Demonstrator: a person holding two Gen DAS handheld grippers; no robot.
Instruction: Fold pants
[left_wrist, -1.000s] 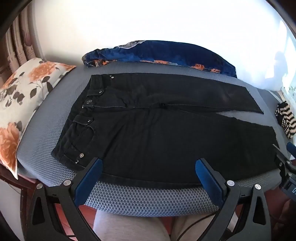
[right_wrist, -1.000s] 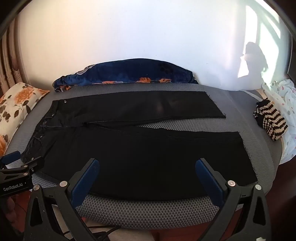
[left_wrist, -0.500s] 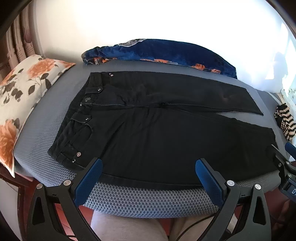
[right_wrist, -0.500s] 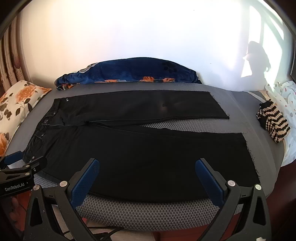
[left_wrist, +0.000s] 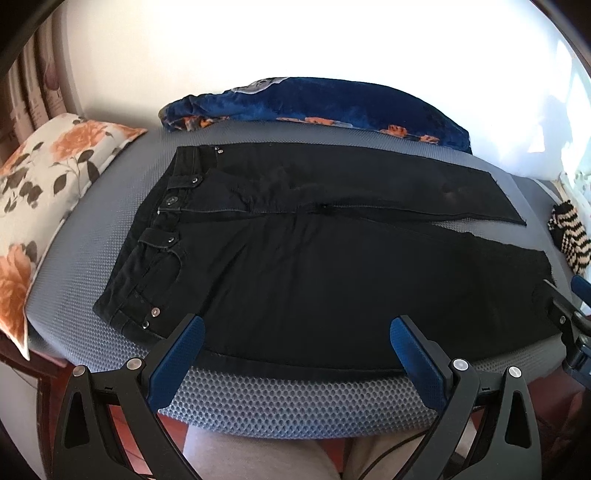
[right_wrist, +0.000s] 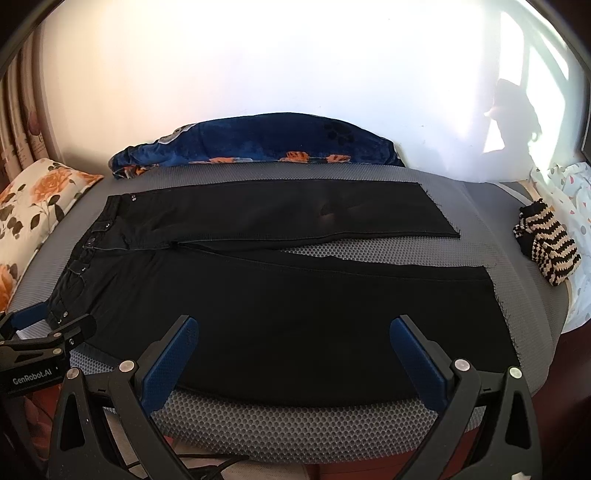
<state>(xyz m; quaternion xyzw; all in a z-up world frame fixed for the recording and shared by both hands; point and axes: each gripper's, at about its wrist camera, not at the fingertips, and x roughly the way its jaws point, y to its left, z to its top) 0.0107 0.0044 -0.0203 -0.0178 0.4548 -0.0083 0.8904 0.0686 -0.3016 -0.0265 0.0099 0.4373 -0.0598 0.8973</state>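
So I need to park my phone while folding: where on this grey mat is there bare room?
Bare grey mat shows along the near edge in front of the black pants, in the wedge between the two legs toward the hems, and between the hems and the striped knit piece. The far edge is crowded by the blue blanket; the floral pillow borders the waistband end.

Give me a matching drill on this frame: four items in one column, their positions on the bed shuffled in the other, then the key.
Items:
1. black pants
2. floral pillow
3. striped knit item
4. blue blanket

Places:
A. far edge, against the wall
B. spread flat across the grey mat
C. left end, beside the waistband
D. right end, past the leg hems

Pairs: 1-B, 2-C, 3-D, 4-A
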